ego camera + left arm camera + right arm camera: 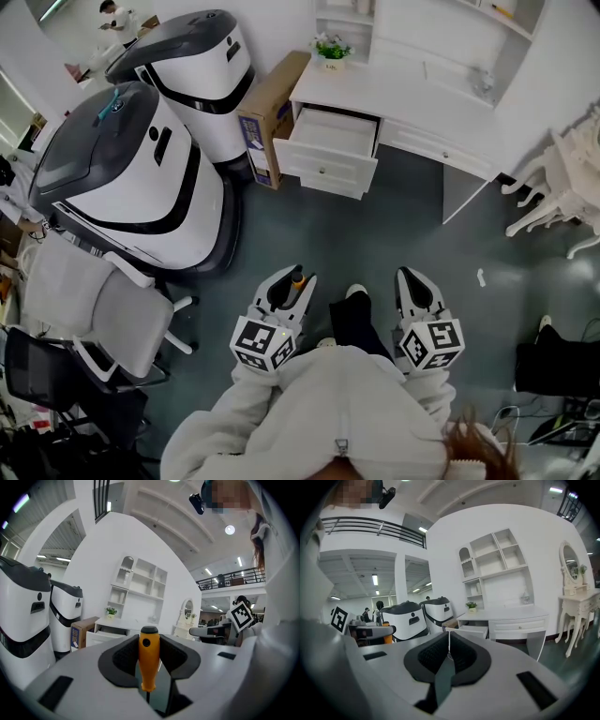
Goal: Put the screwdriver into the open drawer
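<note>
Screwdriver (pixel 149 660): we find it clamped between the pads of the left tongs (pixel 149 641), well apart from the drawer (pixel 330 148). The left gripper view gives the whole orange handle and a stub of dark shaft; the head view gives only its top end. We count one screwdriver, two tongs and one open drawer in the white bench (pixel 403 94). The screwdriver's long axis stands upright, black cap up, shaft down. The right tongs (pixel 449 654) are closed on nothing.

Drawer (pixel 323 172) in desk (pixel 412 98), box (pixel 272 117) just L, plant (pixel 331 49) atop desk.
</note>
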Demonstrator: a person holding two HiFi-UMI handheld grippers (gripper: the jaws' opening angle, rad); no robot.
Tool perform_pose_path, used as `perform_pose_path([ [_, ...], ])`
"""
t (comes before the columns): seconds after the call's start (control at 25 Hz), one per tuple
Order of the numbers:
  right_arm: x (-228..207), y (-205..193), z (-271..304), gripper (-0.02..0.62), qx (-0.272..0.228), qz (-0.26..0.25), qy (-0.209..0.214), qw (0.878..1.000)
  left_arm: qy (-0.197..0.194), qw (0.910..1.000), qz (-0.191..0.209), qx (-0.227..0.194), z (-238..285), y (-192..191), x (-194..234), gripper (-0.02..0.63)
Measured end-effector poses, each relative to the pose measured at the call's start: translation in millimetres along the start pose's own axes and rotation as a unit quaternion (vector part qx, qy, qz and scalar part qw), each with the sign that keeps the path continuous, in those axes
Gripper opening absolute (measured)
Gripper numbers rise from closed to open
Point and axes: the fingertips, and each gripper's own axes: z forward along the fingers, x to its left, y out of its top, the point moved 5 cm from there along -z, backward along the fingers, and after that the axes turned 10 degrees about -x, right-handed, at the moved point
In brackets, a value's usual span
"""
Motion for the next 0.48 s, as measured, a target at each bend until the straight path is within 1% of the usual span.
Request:
perform_pose_path([
  [0.28, -9, 6, 40, 0.034, -0.030, 0.001, 0.026, 0.999, 0.028, 0.9995, 0.007, -0.010, 19, 3, 28, 0.133],
  [0.48, -22, 16, 78, 0.034, -0.044, -0.006, 0.039, 0.998, 0.038, 0.9990, 0.015, -0.019, 49, 9, 51, 0.132],
])
